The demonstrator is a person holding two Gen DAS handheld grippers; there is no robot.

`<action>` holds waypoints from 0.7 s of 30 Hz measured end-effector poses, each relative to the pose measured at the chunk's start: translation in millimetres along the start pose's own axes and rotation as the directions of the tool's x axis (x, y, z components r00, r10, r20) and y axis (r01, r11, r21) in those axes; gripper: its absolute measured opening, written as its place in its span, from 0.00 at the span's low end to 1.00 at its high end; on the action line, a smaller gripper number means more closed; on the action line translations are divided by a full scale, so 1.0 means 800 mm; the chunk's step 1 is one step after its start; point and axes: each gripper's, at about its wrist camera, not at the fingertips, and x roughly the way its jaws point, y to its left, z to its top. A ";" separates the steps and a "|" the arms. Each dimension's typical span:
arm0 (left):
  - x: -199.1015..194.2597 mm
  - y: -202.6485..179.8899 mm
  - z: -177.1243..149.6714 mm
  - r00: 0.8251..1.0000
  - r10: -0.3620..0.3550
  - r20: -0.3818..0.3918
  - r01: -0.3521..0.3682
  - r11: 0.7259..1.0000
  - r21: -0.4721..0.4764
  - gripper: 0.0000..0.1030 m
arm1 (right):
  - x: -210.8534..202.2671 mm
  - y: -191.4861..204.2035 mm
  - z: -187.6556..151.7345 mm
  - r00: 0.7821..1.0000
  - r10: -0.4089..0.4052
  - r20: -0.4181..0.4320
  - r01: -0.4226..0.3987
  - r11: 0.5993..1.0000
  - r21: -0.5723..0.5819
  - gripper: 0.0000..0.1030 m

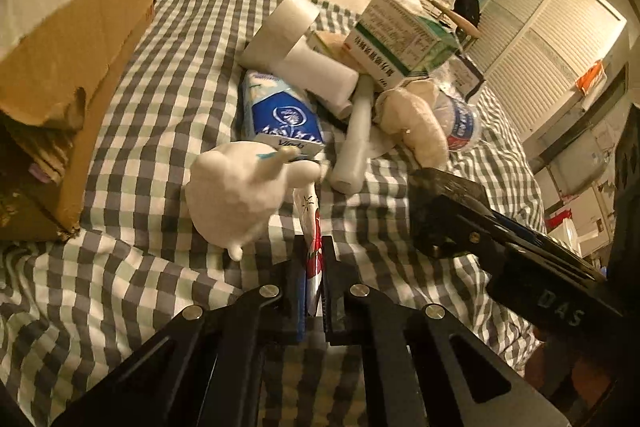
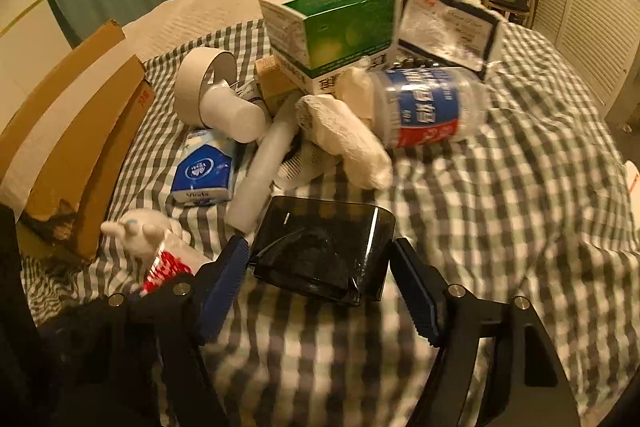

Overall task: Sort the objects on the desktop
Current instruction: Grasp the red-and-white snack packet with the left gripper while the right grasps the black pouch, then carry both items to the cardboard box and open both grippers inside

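Pinching a crinkly, perhaps foil packet (image 1: 314, 259), left claw (image 1: 311, 267); checked cloth (image 1: 160, 107).

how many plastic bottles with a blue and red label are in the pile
1: the plastic bottle lies on its side at the pile's right edge, below the green box. Others may be buried under the pile.

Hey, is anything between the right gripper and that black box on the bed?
Nothing visible. The right gripper has its jaws open on either side of the black box, which lies alone on the checked bedsheet, apart from the pile behind.
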 end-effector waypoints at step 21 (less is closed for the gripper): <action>-0.123 -0.023 0.028 0.973 -0.035 0.229 0.031 0.999 0.024 0.06 | -0.161 -0.003 0.002 0.984 0.043 0.173 -0.043 0.999 -0.006 0.70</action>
